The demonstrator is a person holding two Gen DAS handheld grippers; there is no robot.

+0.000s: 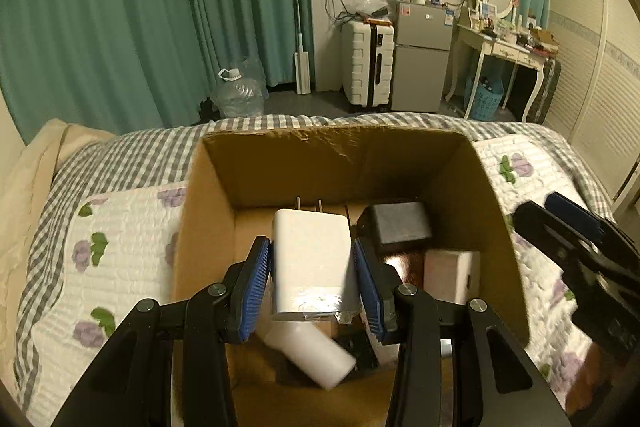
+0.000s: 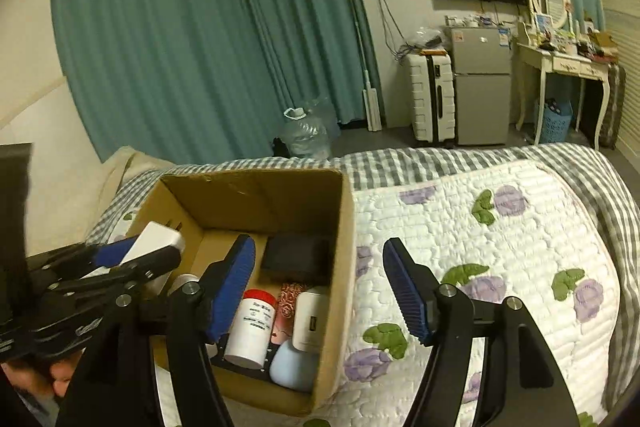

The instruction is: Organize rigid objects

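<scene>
Between the blue pads of the left gripper (image 1: 311, 263), a white charger (image 1: 308, 263) is clamped above the cardboard box (image 1: 208, 227); lowering it flat into a free spot looks wisest. The right gripper (image 2: 320, 291) hangs spread and empty. Contents beneath stay partly hidden.

I can read no text in either view. The bottle (image 2: 251, 327) in the box (image 2: 340, 267) carries dark printed lines, and the fridge (image 1: 424, 23) carries stickers, but from my station all of it is too small and blurred to make out.
</scene>
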